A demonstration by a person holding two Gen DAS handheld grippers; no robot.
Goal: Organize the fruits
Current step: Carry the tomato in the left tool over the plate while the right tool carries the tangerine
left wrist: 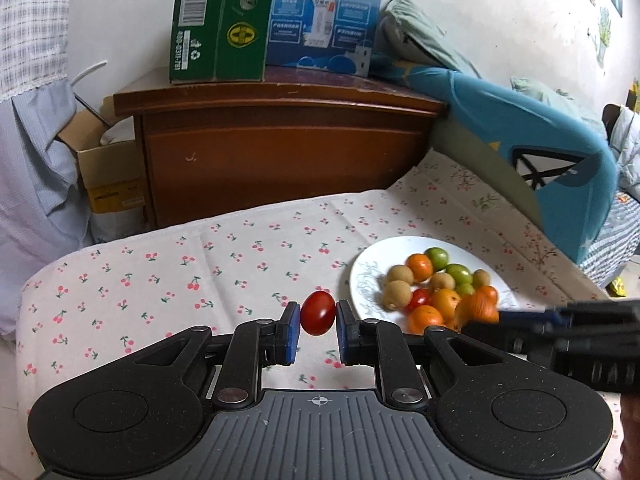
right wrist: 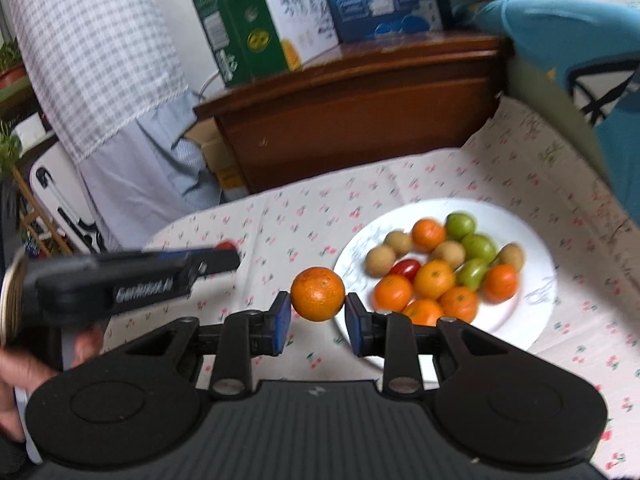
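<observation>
Left hand-held gripper [left wrist: 318, 320] clenched on a red cherry tomato [left wrist: 318, 312], blue pads pressing both its sides, held clear above the cherry-print cloth [left wrist: 160, 272] on the bed, left of the white plate [left wrist: 372, 264]

Right hand-held gripper [right wrist: 318, 312] grasping a small orange [right wrist: 317, 294] between its pads, held over the plate's near-left rim

Plate carries a pile of oranges, green fruits, tan round fruits and 1 red tomato

Brown wooden cabinet [left wrist: 280, 152] behind the bed, 2 cartons on top

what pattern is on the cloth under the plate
White cloth printed with small red cherries on green stems; clearest in the left wrist view, beside the plate.
</observation>
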